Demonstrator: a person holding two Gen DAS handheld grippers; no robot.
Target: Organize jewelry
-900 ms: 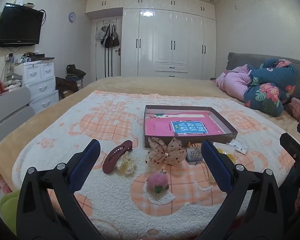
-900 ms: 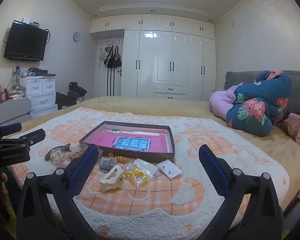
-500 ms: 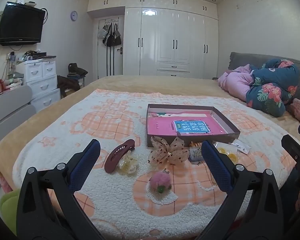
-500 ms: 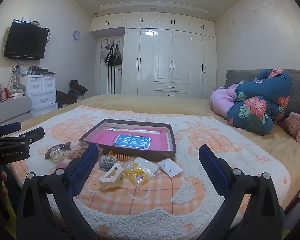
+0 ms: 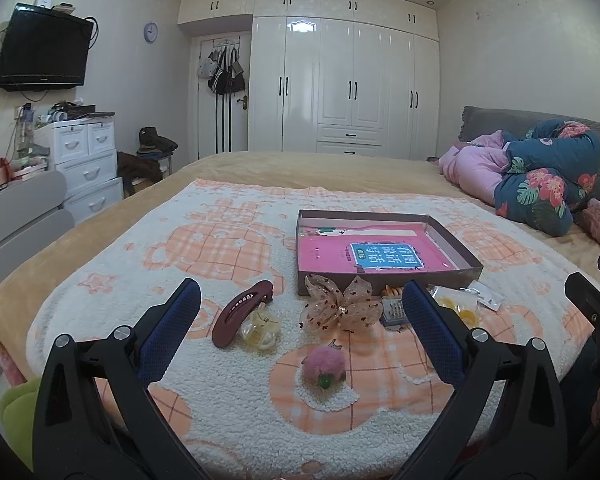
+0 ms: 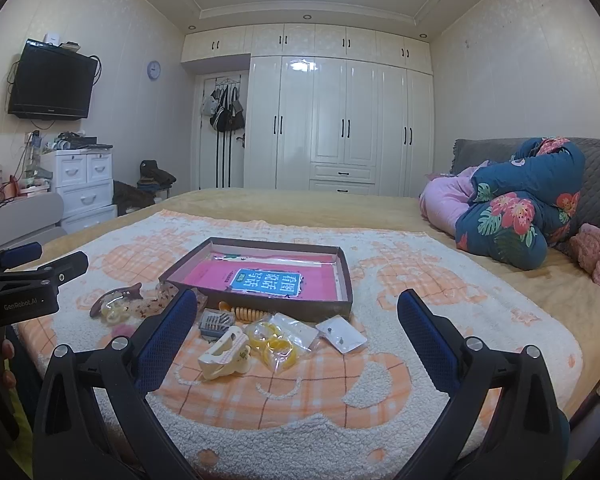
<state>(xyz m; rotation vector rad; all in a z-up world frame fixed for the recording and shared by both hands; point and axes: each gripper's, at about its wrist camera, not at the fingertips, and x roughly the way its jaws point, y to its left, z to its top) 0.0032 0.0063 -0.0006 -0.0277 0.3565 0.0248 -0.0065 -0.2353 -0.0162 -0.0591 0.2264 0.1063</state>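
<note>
**Both tools spread and empty above hair accessories laid out on the bed**

Left tool (image 5: pixel 300 312): jaws spread wide, nothing between the blue pads (image 5: pixel 172 332). It hangs over the near edge of the bed, tilted slightly down toward the orange-and-white fleece blanket (image 5: pixel 228 248).

Right tool (image 6: pixel 296 320): jaws likewise spread wide, holding nothing. It sits to the right of the left tool, whose black frame shows at the left edge of the right wrist view.

Task items, all lying on the blanket:
- A shallow brown box lid (image 5: pixel 452 240), open side up, with a pink booklet (image 5: pixel 324 252) lying flat inside it. The booklet carries a blue label.
- A dark red hair clip (image 5: pixel 240 312) in front of the lid, to its left, touching a clear yellowish claw clip (image 5: pixel 262 326).
- A sheer bow with dark dots (image 5: pixel 340 306) just in front of the lid's near wall.
- A pink pompom hair tie (image 5: pixel 324 368), nearest the left tool, apart from the others.
- A small grey comb clip (image 6: pixel 216 322) and an orange coil hair tie (image 6: pixel 246 314) against the lid's near wall.
- A cream claw clip (image 6: pixel 224 356), beside a clear bag of yellow rings (image 6: pixel 276 344).
- A small white earring card (image 6: pixel 342 334) near the lid's right corner.

Surroundings: rolled floral bedding (image 6: pixel 516 208) at the headboard end, white wardrobe (image 6: pixel 340 120) on the far wall, wall television (image 5: pixel 40 56) above a white drawer unit (image 5: pixel 84 156).
</note>
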